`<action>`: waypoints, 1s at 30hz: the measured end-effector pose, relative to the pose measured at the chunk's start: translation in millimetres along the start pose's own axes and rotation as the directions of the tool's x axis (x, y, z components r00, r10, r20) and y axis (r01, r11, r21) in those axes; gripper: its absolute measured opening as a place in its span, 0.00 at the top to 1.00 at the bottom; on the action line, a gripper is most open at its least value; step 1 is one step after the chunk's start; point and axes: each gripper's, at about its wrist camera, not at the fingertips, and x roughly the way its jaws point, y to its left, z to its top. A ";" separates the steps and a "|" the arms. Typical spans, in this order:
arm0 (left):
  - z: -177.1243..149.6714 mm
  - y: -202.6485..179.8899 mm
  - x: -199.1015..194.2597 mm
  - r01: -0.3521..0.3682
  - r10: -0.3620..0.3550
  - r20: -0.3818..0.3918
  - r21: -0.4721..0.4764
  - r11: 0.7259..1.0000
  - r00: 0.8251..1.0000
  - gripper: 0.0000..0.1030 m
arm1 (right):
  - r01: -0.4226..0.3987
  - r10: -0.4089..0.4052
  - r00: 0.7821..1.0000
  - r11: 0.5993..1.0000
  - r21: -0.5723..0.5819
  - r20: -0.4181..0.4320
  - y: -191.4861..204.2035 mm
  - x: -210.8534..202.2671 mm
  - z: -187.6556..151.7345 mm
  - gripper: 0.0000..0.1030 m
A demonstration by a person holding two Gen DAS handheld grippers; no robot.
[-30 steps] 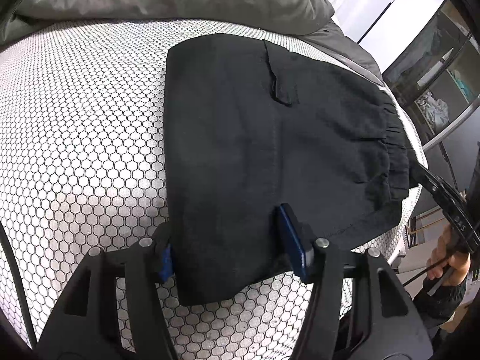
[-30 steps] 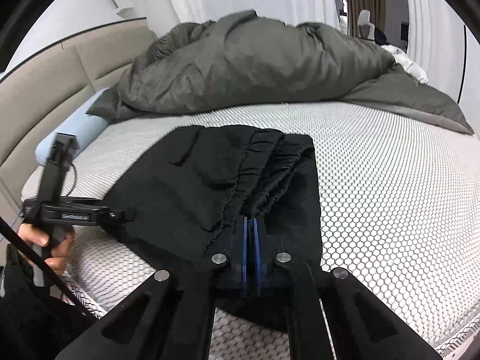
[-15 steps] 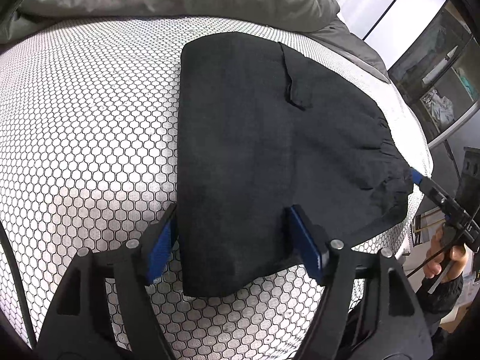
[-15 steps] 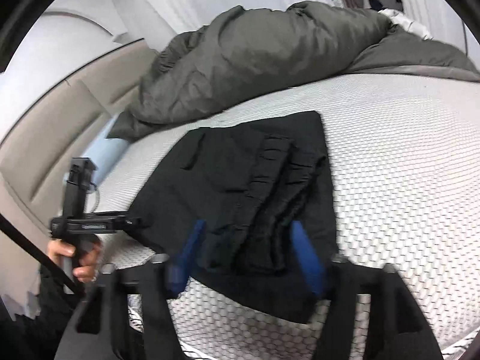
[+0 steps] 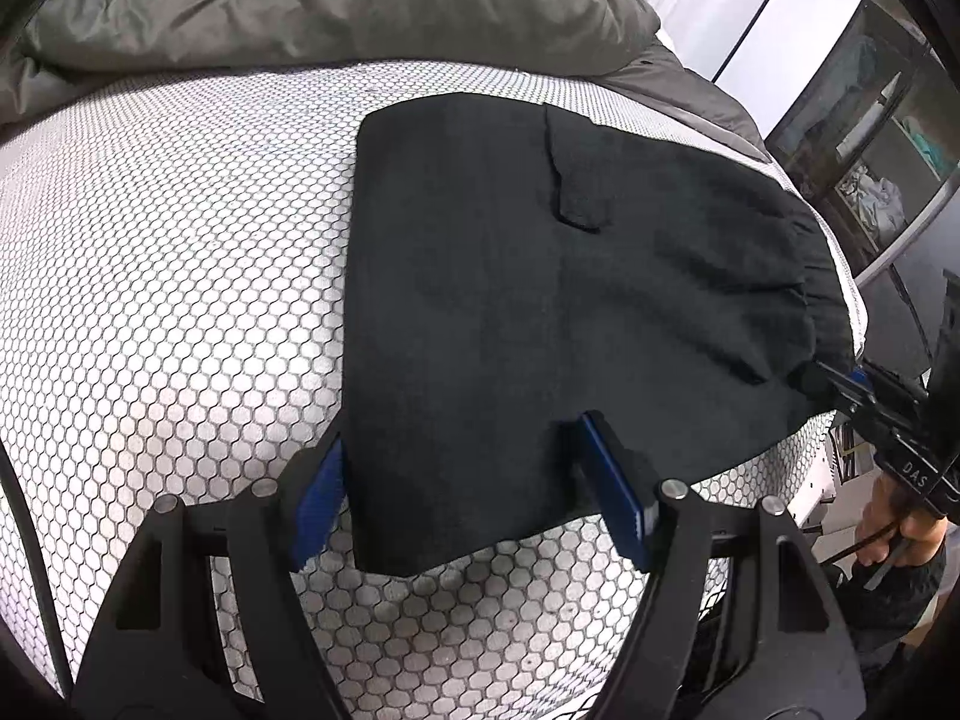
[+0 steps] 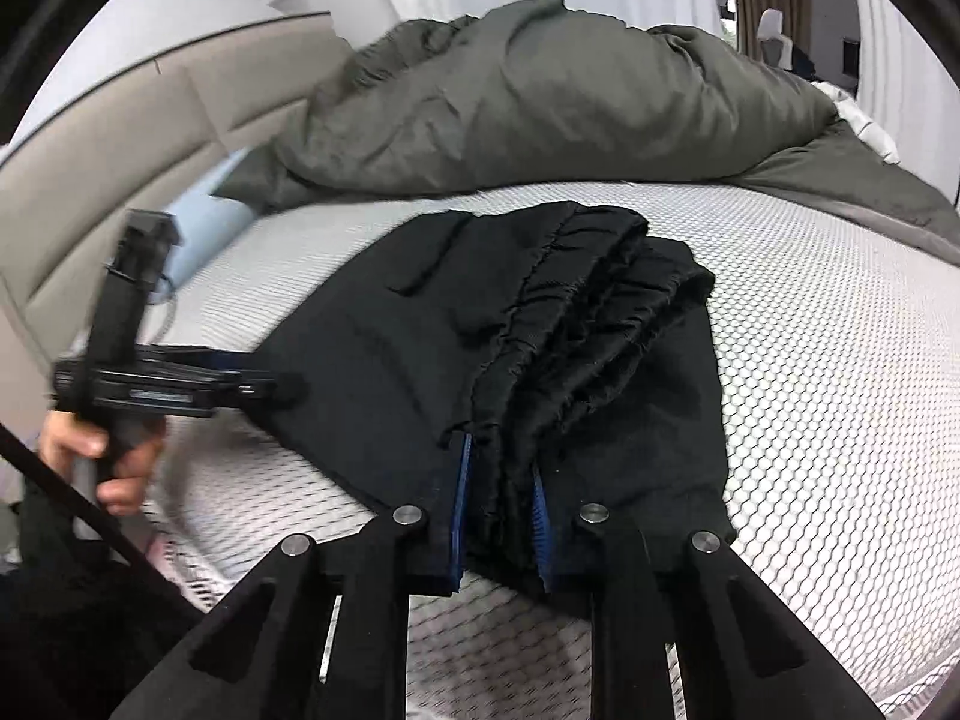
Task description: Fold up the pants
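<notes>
Left gripper (image 5: 462,498): jaws spread wide over the near corner of the pants (image 5: 540,312), blue pads either side of the cloth and gripping nothing. A second ago the same pads sat closer in on this corner; they have since parted further and drawn back slightly.

Right gripper (image 6: 498,504): jaws partly closed around the gathered waistband (image 6: 576,312), the bunched elastic between the two pads. Whether the pads truly press the cloth or only bracket it cannot be told from this view. A second ago they were pressed fully together, half a second ago flung wide; now they are narrowing again.

Pants: black, lying folded into a compact slab on the bed (image 5: 168,276), near its edge. The pocket flap (image 5: 576,204) faces up; the layered waistband points toward the right gripper.

What changed: the left side has let go of the cloth, and the right side has released and come back onto the waistband.

What it means: the fold appears laid down and holding its shape without support. The right gripper's return suggests either a last tug to square the waistband layers or the start of a further fold.

Risk: pulling on the elastic bunch alone could drag the top layers off the stack.

Surroundings: grey duvet (image 6: 540,90) heaped at the far side, well apart from the pants; padded headboard (image 6: 120,138) beyond.
</notes>
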 end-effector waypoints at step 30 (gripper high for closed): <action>13.9 33.6 15.3 0.272 -0.276 0.023 -0.253 0.928 0.961 0.65 | -0.052 0.076 0.994 0.956 0.289 -0.074 -99.5 61.2 13.3 0.25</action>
